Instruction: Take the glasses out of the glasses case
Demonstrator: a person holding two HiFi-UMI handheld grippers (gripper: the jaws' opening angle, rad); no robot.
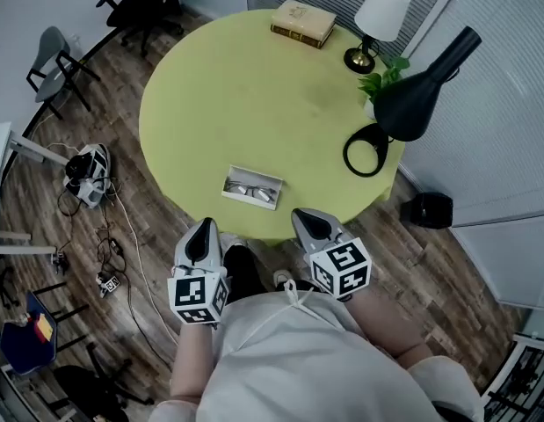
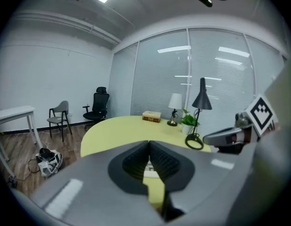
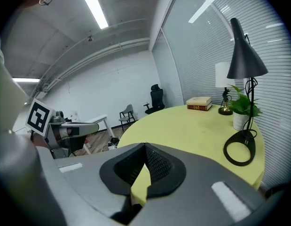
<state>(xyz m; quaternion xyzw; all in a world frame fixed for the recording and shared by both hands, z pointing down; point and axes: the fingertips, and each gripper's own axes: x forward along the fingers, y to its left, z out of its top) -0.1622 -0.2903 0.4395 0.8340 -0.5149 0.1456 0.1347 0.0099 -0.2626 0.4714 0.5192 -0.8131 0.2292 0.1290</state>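
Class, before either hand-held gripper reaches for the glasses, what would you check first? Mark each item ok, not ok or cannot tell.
1. White rectangular glasses case open: ok.
2. Glasses lying inside it: ok.
3. Left hand-held gripper jaws apart for a grasp: not ok, shut and empty.
4. Right hand-held gripper jaws apart: not ok, shut and empty.
5. Round yellow-green table bare between the grippers and the case: ok.
6. How the glasses' arms are folded: cannot tell.
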